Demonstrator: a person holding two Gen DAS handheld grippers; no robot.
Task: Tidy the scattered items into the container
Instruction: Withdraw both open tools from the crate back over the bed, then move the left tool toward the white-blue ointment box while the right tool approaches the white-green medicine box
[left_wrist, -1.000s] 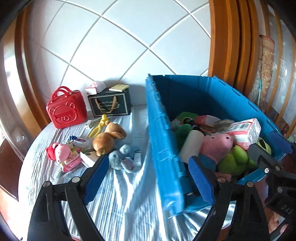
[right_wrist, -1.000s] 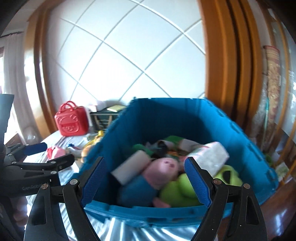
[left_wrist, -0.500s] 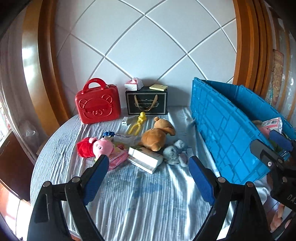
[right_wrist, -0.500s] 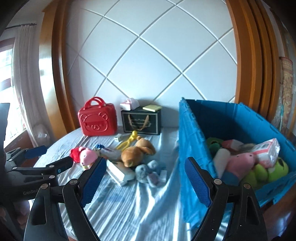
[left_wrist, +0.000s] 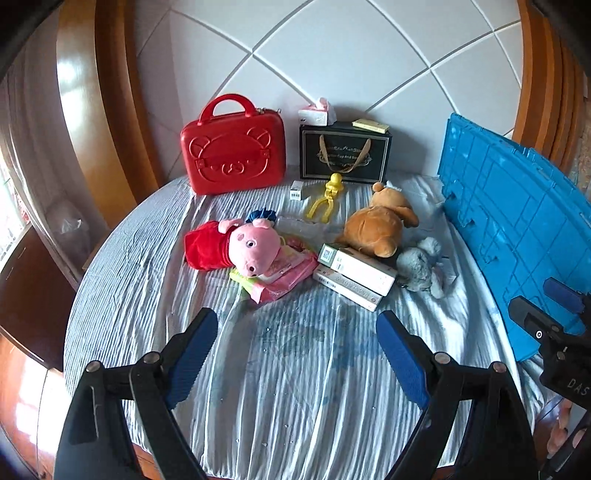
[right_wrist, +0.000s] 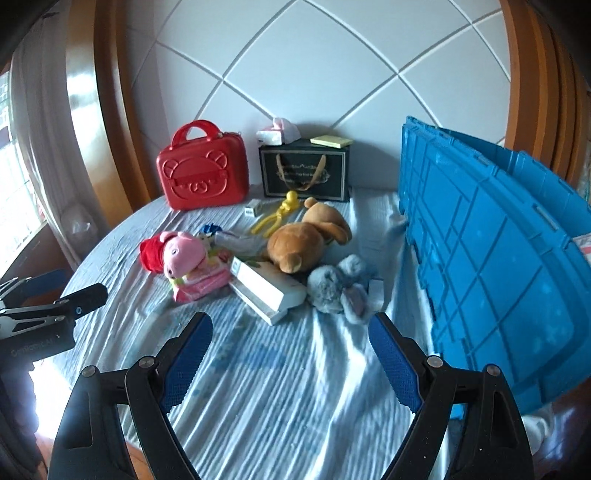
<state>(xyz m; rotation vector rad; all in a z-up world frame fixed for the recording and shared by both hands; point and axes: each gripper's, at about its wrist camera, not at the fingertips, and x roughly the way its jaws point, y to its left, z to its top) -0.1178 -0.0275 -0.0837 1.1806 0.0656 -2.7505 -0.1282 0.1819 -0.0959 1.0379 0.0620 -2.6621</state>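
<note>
Both claws swung — crate (left_wrist: 509, 221) to toys (left_wrist: 255, 247)

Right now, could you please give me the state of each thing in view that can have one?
Left tongs: open, empty.
Right tongs: open, empty.
Blue crate: lidless, on the table.
Red case: shut, upright.
Black gift bag: upright.
Pink pig plush: lying on the pink packet.
Brown bear plush: lying down.
White boxes: stacked, flat.
Grey plush: lying flat.
</note>
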